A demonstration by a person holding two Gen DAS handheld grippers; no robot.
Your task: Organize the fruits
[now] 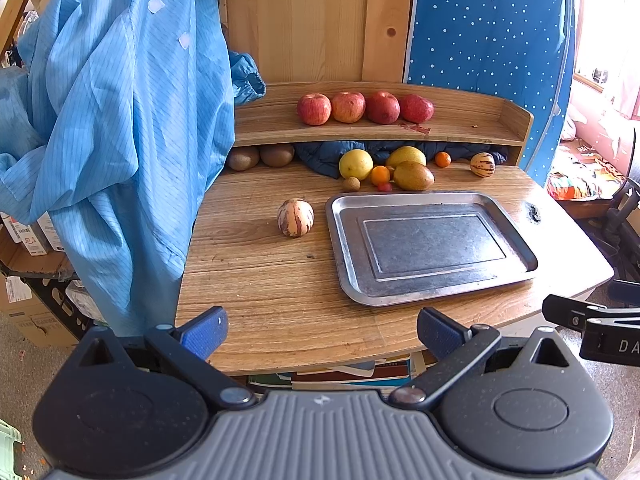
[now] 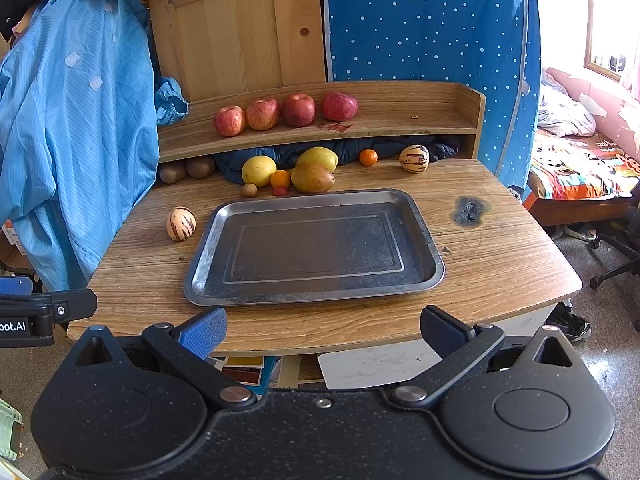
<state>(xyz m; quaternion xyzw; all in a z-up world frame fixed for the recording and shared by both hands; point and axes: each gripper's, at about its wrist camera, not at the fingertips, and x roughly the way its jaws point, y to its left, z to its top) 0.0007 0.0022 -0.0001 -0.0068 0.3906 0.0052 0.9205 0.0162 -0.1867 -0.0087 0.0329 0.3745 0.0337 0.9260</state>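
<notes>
— Two grippers, left gripper [image 1: 322, 332] and right gripper [image 2: 322, 330], hang off the tabletop's near edge, jaws spread wide, holding nothing. Work looks unstarted.

— And the fruit?

— Apples [image 2: 298, 110] line the rear shelf; the steel tray [image 2: 428, 256] sits bare mid-table. A striped melon [image 2: 180, 223] beside its left rim seems likeliest next.

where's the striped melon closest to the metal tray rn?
In both wrist views the cream, brown-striped melon sits alone on the wooden desk, just off the left edge of the empty rectangular metal tray, not touching it.
</notes>
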